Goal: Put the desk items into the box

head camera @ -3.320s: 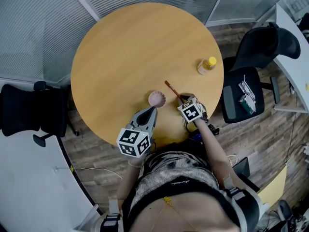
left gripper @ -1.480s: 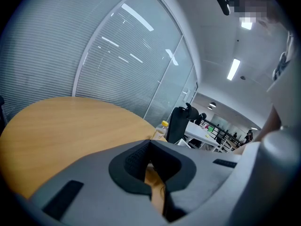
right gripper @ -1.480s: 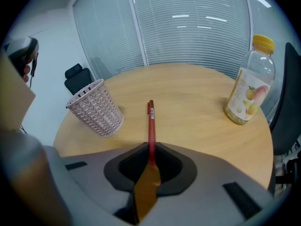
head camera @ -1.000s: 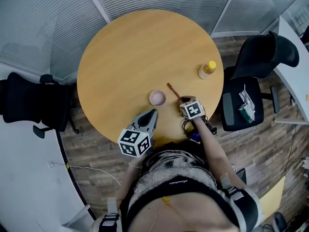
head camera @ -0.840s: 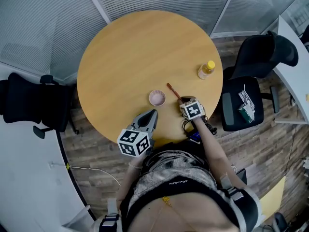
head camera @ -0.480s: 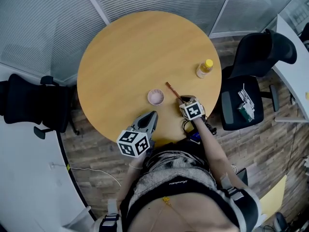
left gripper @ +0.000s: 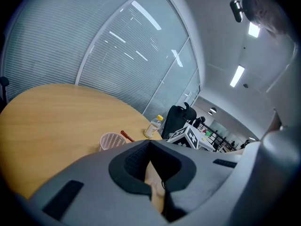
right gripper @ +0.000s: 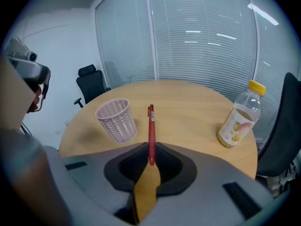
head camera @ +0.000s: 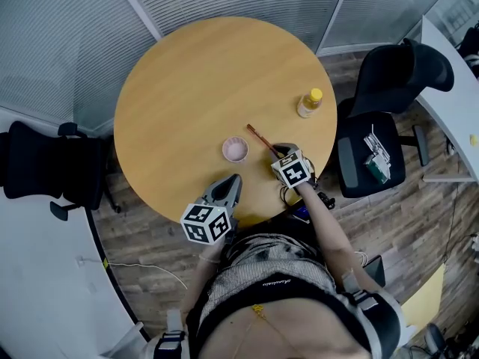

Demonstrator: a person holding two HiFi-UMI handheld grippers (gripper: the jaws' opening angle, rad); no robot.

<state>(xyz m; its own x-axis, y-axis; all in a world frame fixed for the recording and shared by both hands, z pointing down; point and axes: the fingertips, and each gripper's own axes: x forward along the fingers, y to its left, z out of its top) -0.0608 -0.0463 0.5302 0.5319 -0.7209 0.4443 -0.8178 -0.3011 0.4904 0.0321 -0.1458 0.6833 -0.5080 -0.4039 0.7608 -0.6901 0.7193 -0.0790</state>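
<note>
Pinched by its near end in right gripper (right gripper: pixel 150 161): slim red plastic pen (right gripper: pixel 151 131), over near-right part of round wooden tabletop (head camera: pixel 202 73). Long axis away from gripper, toward tabletop centre. Near, left of pen shaft, not touching: small pink woven cup (head camera: pixel 235 149), upright. Probably only short leftward carry needed. Left gripper (head camera: pixel 229 182) pressed together, empty, at near edge.

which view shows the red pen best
Right gripper view: the red pen shows full length, close up, one end in the jaws of the right gripper. Head view: a tiny thin line. Left gripper view: just a stub beside the pink cup.
</note>
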